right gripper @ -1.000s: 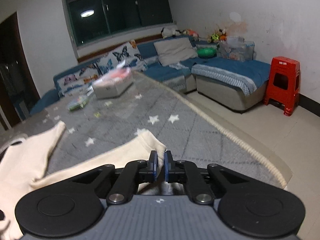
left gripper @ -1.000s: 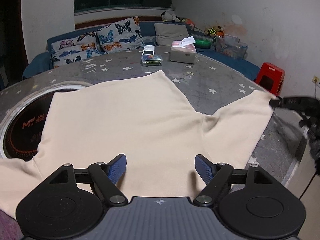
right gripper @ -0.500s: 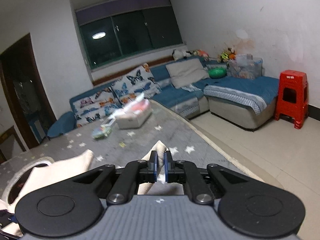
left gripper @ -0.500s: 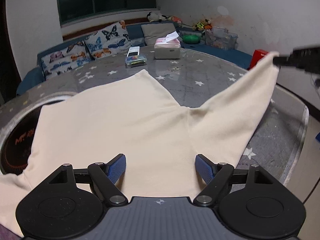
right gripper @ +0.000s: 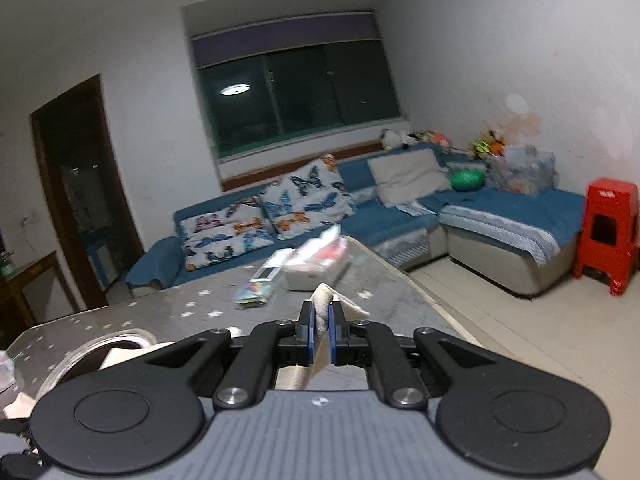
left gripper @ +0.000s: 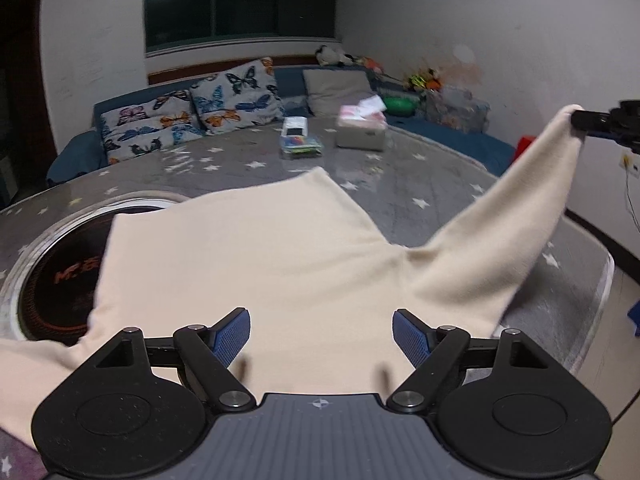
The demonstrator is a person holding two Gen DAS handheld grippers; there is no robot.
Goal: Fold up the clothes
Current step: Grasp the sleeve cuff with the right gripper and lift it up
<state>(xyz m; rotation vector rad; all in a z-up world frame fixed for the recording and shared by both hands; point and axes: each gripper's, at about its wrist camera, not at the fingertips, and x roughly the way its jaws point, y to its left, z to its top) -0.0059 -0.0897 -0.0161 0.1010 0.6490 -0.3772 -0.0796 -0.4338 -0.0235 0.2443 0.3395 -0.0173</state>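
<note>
A cream long-sleeved top lies spread on the round grey star-patterned table. My left gripper is open and empty, just above the near edge of the top. My right gripper is shut on the cuff of the right sleeve. In the left wrist view that sleeve rises from the table to the right gripper's tips at the upper right.
A tissue box and a small packet sit at the table's far side. A round cooktop is set in the table at the left. A blue sofa and a red stool stand beyond.
My right gripper has lifted the sleeve cuff higher above the table, and the sleeve now hangs stretched from it. The left gripper has stayed open over the near edge.
</note>
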